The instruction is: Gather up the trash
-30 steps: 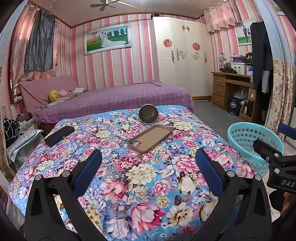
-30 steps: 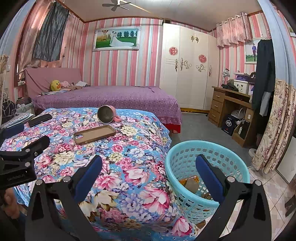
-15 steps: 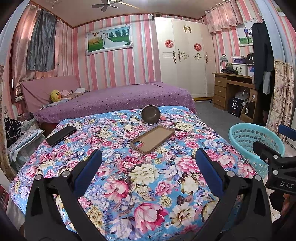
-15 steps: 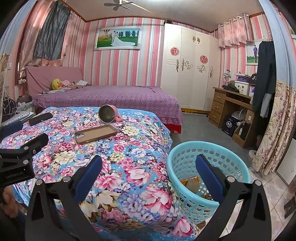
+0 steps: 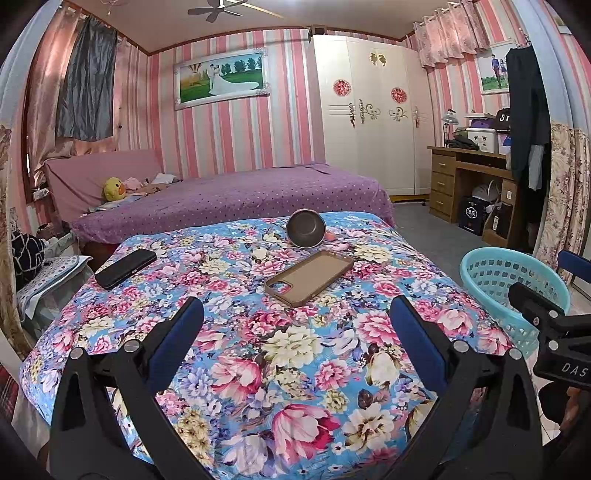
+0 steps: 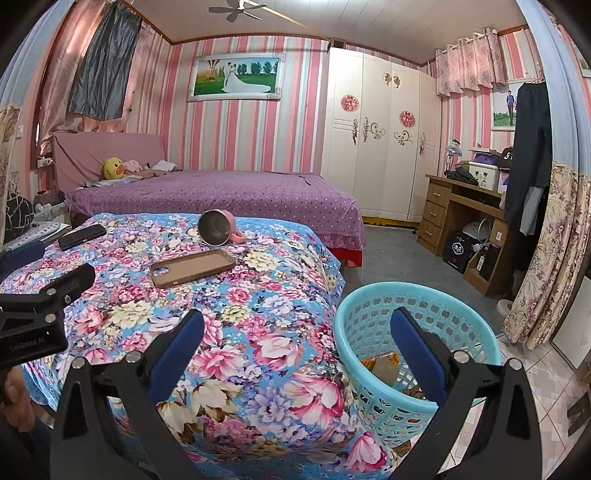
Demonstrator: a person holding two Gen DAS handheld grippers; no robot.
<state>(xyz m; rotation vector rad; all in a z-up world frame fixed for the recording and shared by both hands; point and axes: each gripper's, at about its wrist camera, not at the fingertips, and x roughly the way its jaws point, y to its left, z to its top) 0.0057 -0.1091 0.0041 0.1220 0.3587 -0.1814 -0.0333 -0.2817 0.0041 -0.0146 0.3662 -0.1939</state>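
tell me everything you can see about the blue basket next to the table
The basket is round, light turquoise, plastic-looking, with lattice-cut walls and a solid rolled rim. It stands upright on the floor, close against the floral tablecloth at the table's right corner. Inside lie orange and brownish pieces, too hidden to identify. Neither gripper touches it; the right gripper hovers open in front.

Pink striped walls (image 6: pixel 258 140) all round, a framed wedding picture (image 6: pixel 235 78) above the purple polka-dot bed (image 6: pixel 229 195), white wardrobe (image 6: pixel 380 136) in the corner, wooden desk (image 6: pixel 461 218) beside it, ceiling fan (image 6: pixel 240 9) overhead.
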